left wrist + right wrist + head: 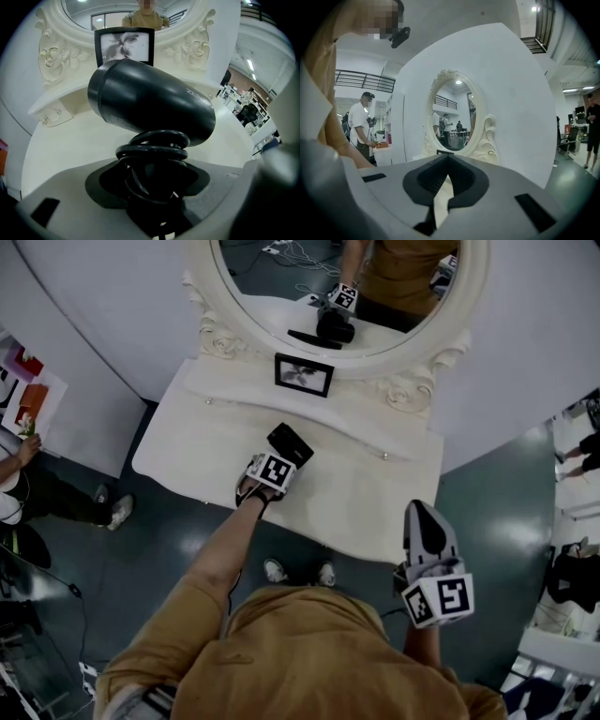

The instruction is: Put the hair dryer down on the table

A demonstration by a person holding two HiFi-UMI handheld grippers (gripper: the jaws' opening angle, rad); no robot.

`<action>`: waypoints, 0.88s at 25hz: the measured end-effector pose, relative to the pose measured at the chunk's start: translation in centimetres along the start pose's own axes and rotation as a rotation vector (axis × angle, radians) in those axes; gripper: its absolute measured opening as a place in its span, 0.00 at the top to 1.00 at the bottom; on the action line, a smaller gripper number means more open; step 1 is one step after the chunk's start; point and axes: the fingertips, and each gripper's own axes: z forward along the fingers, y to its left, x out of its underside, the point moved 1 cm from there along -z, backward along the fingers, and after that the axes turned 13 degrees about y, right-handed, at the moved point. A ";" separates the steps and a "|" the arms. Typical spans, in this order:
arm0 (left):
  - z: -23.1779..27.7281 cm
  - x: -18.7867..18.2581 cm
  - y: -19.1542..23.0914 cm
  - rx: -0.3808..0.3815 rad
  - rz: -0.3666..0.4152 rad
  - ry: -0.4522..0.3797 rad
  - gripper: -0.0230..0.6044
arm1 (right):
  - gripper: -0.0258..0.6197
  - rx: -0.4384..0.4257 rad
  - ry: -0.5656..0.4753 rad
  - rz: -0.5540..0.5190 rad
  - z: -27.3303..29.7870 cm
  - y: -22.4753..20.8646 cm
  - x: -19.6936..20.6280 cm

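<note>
Hair dryer: black barrel-bodied plastic hair dryer (150, 105), its cord coiled round the handle, over the white dressing table (375, 493); whether it touches the top cannot be told.
Left gripper: left gripper (281, 457) is clamped on the handle and coiled cord, arm stretched forward, pointing steeply down.
Right gripper: right gripper (420, 512) is at 4 o'clock of the dryer, by the table's edge, jaws together and empty.
Beyond: black-framed picture (303, 374) at 12 o'clock, leaning under the ornate oval white mirror (217, 341).
</note>
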 end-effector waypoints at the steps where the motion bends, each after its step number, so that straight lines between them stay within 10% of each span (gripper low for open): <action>1: 0.3 0.5 -0.4 0.021 -0.013 0.032 0.53 | 0.96 0.000 0.001 0.000 0.0 -0.1 0.0; 7: 0.9 3.9 -1.8 0.131 -0.102 0.230 0.52 | 0.96 -0.006 0.009 0.001 0.4 -0.3 0.2; 22: 1.0 3.6 -1.2 0.084 -0.089 0.266 0.51 | 0.96 -0.032 0.002 0.001 0.7 -0.8 0.1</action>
